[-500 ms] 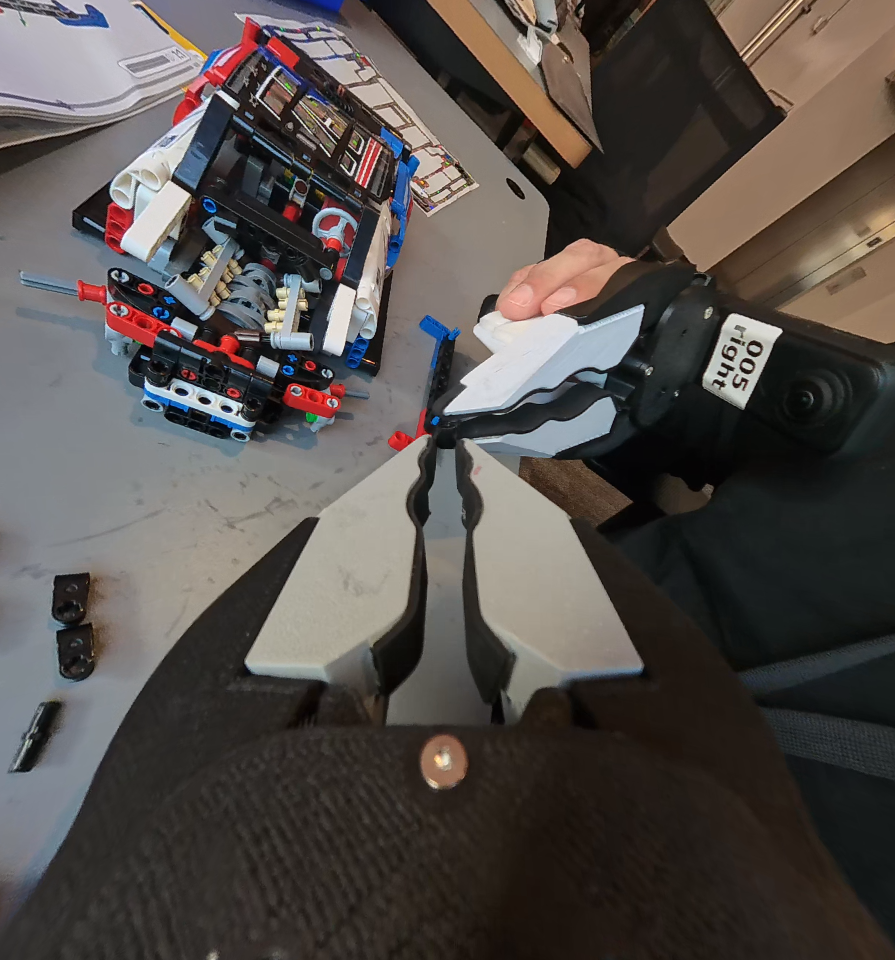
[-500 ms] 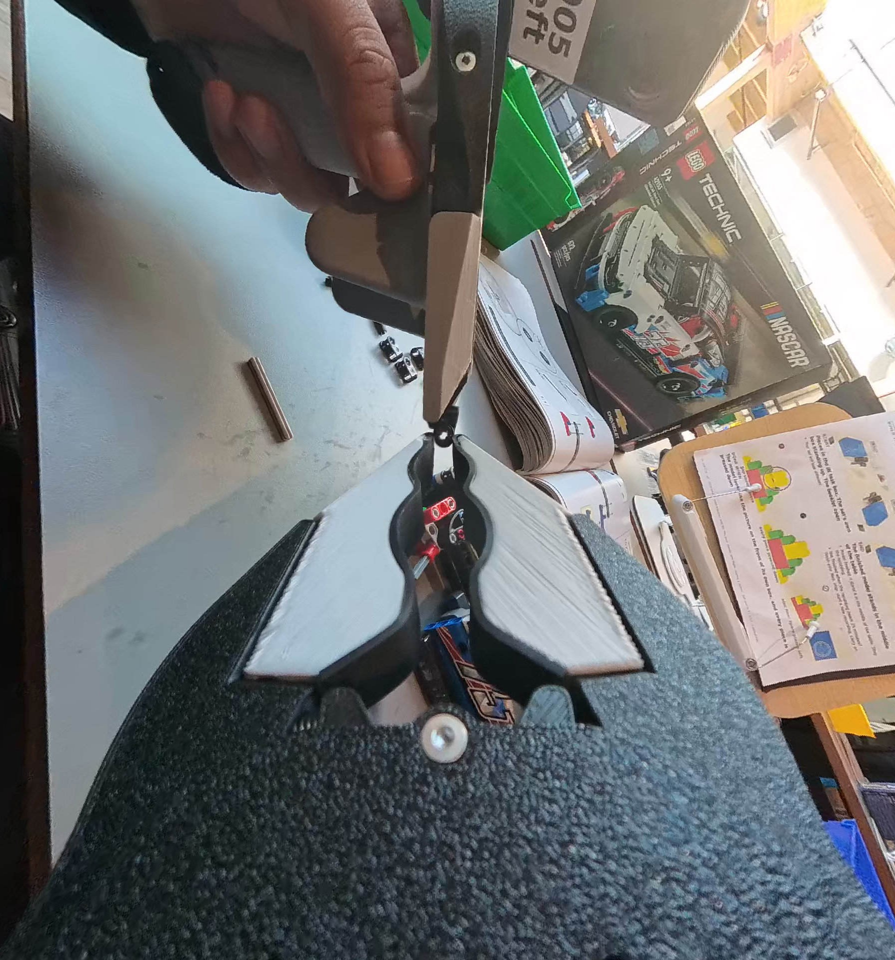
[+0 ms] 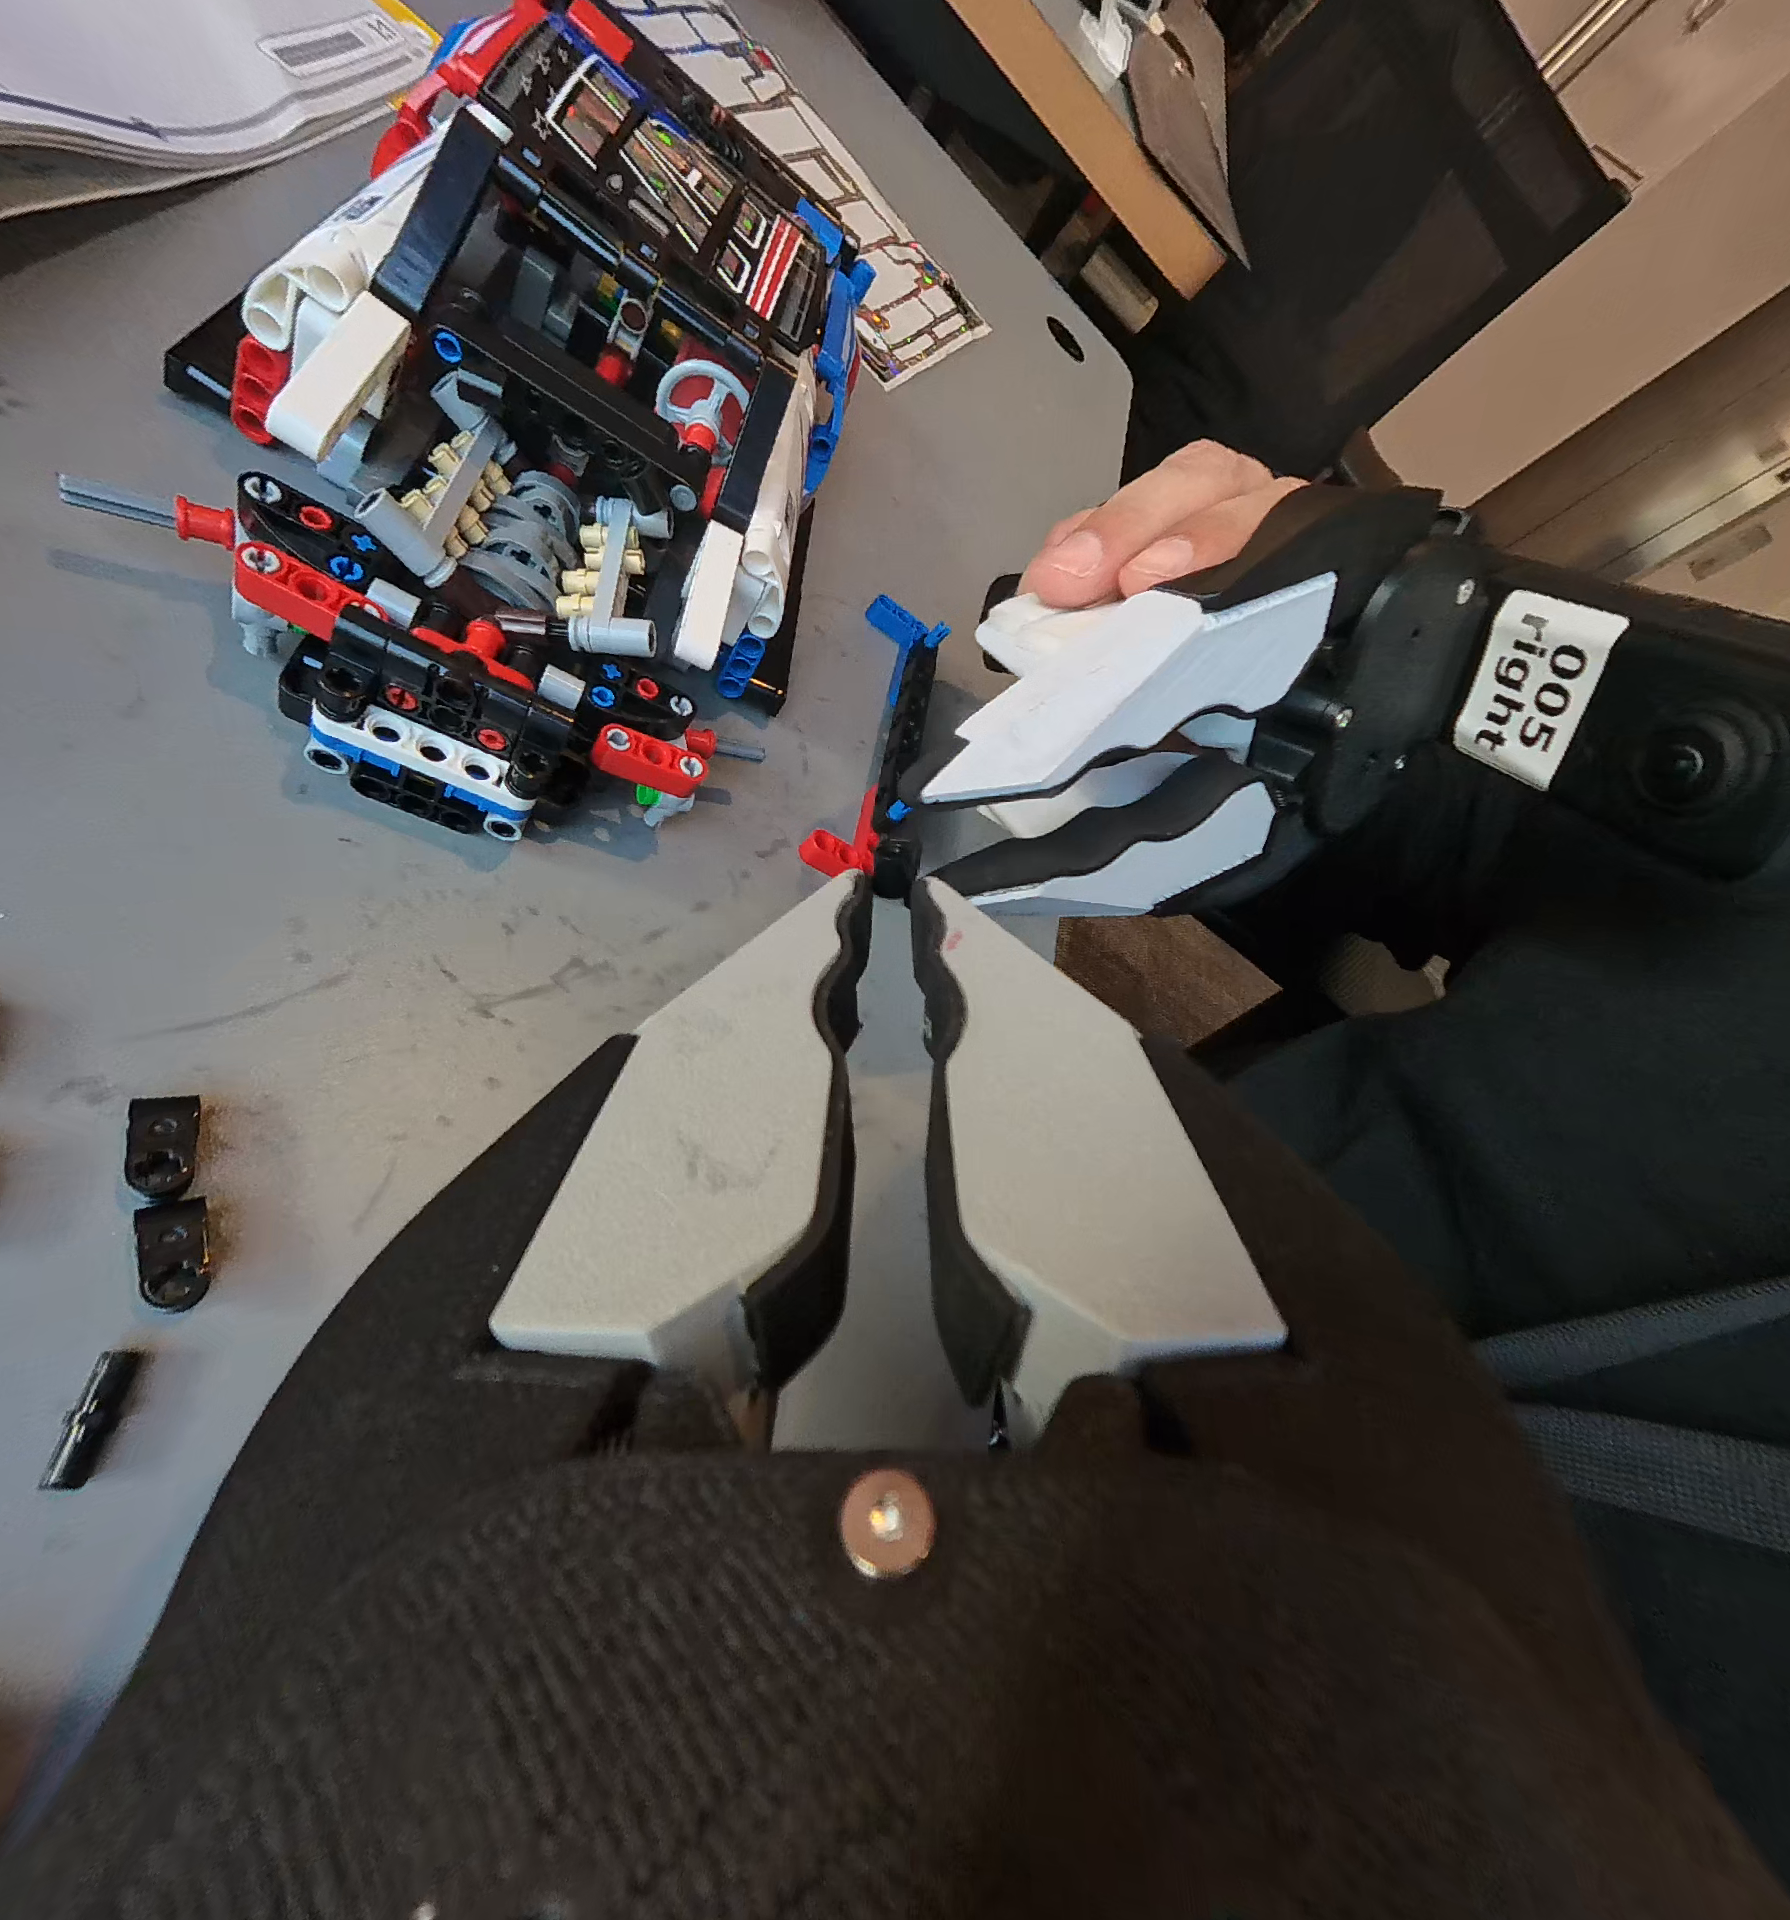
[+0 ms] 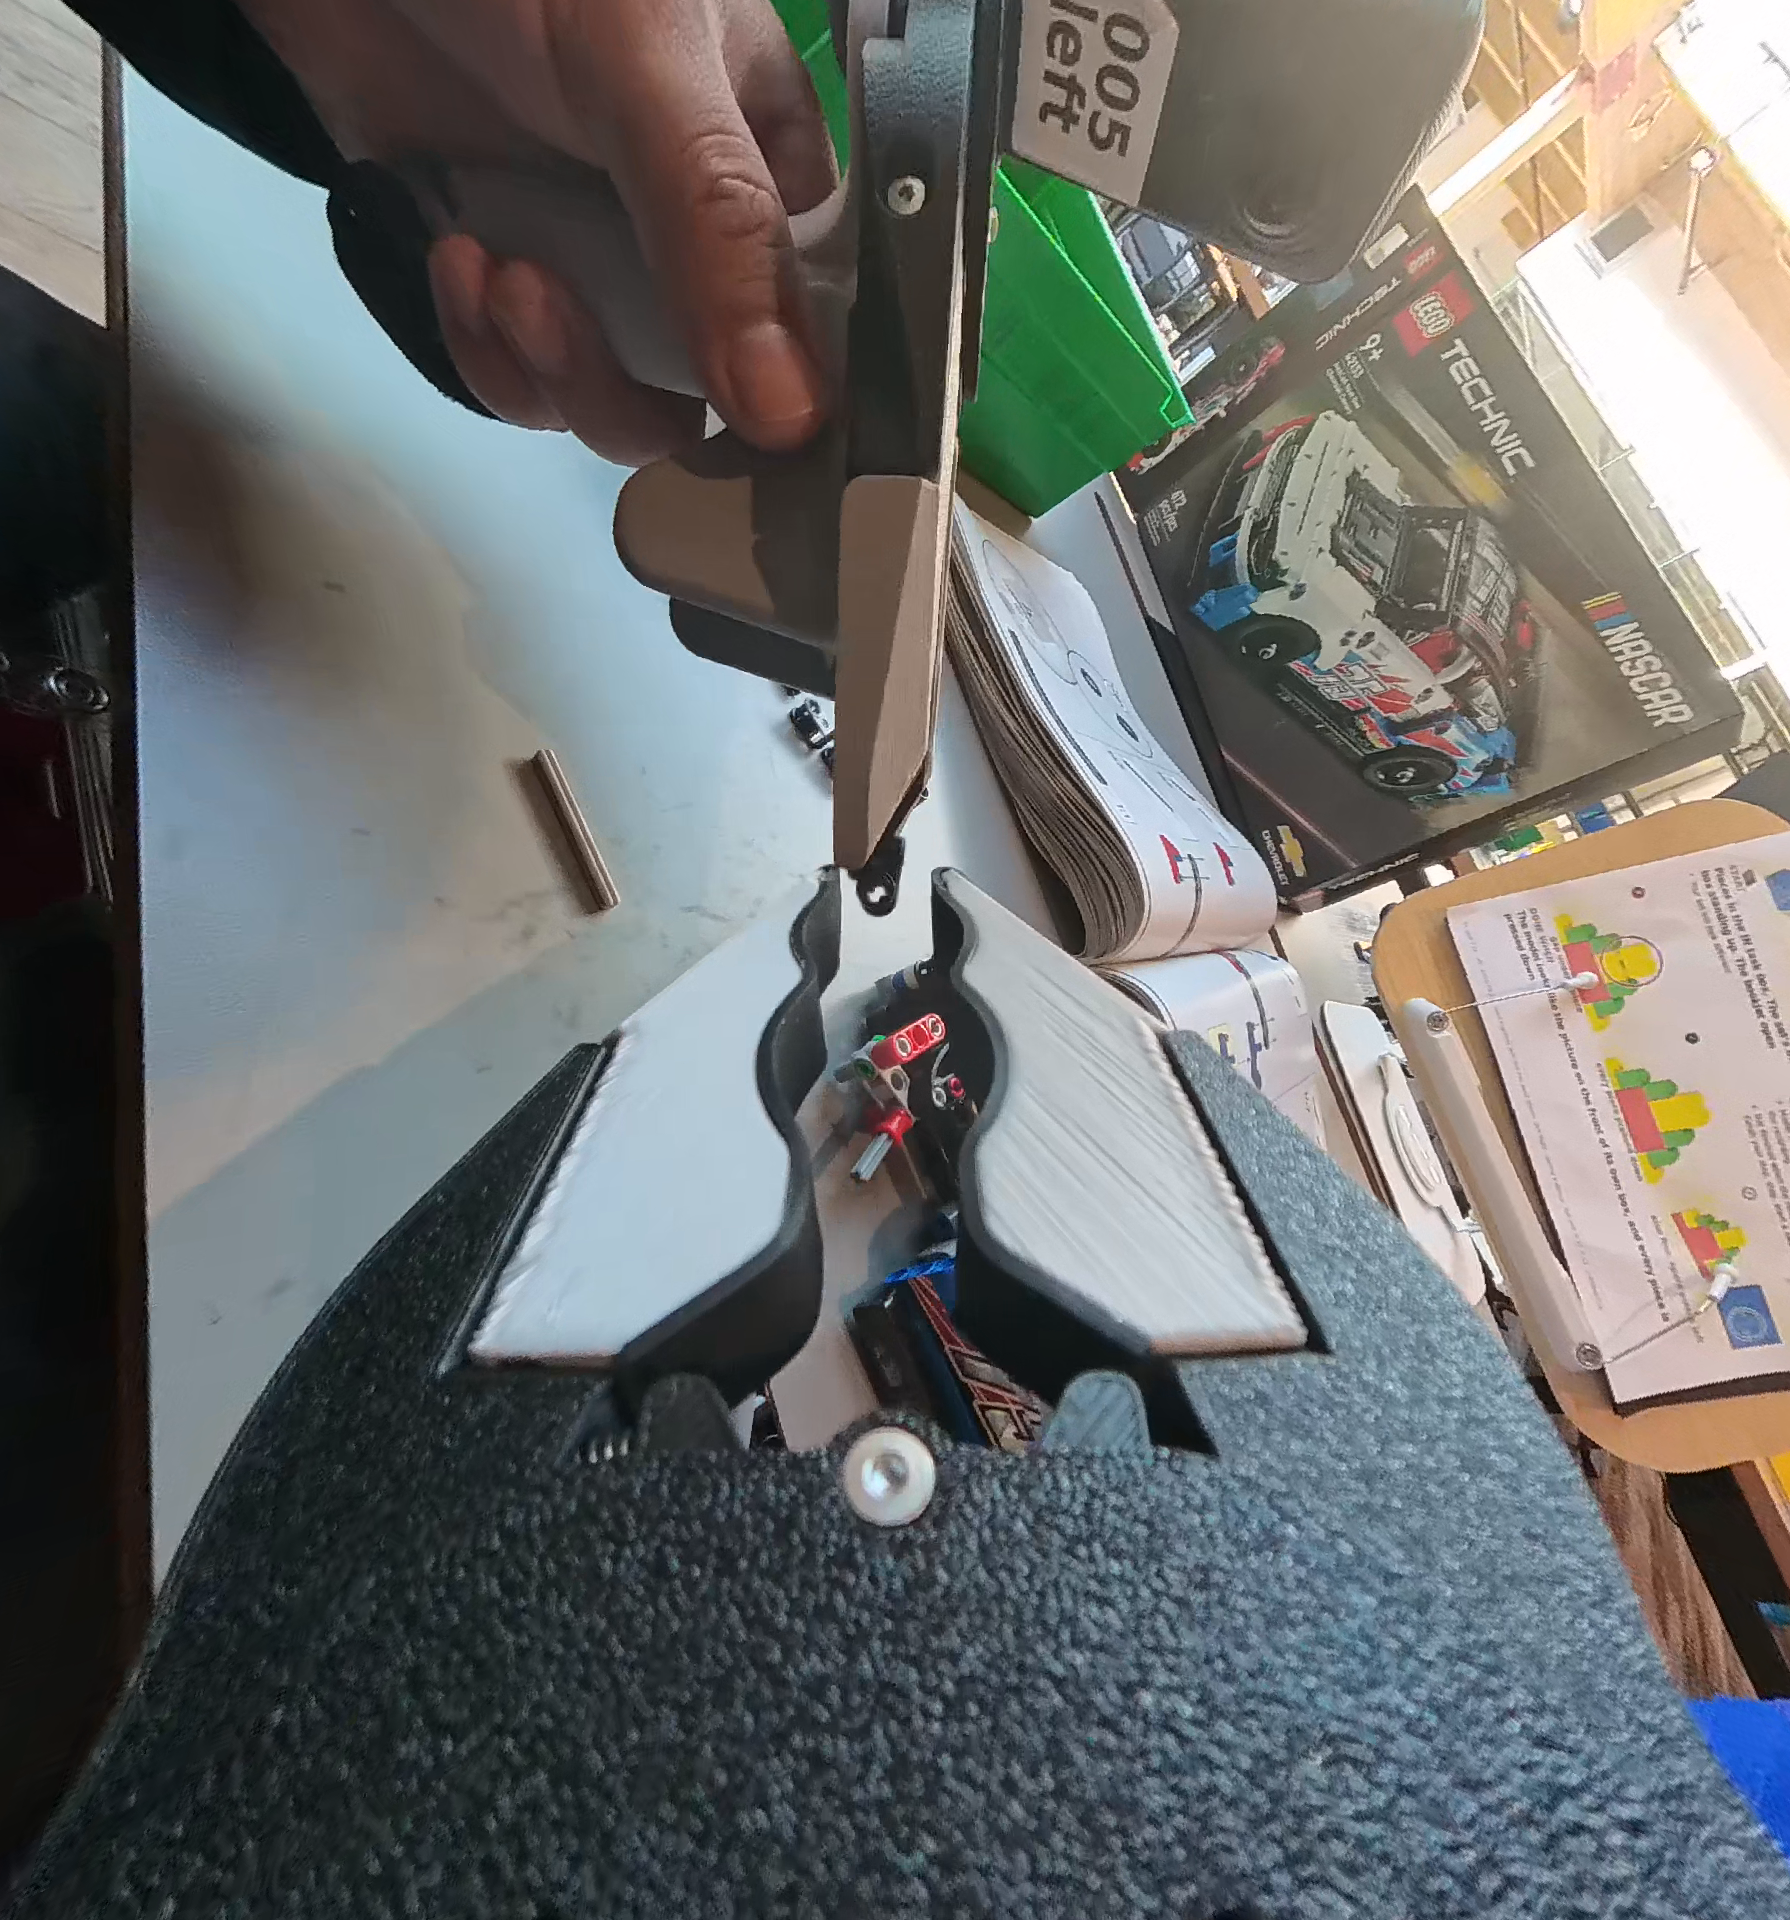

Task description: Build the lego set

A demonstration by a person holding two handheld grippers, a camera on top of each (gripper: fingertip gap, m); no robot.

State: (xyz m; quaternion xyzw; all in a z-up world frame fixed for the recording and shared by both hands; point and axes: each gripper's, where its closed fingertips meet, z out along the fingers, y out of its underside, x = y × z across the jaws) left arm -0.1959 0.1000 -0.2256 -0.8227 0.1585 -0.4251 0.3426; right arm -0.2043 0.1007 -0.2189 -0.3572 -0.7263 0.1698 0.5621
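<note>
1. Left wrist view: the left gripper (image 3: pixel 886 883) at centre frame pinches a small black connector (image 3: pixel 893 862) at its tips. The right gripper (image 3: pixel 927 831), coming in from the right, is spread, with a thin black beam (image 3: pixel 912 717) standing just beside its tips. The half-built car (image 3: pixel 548 499) sits upper left on the grey counter (image 3: pixel 351 956).
2. Right wrist view: the right gripper (image 4: pixel 880 894) is spread, and the connector (image 4: pixel 878 883) hangs between its tips, pinched by the left gripper (image 4: pixel 875 868) from above. An instruction booklet (image 4: pixel 1078 790) lies right of centre.
</note>
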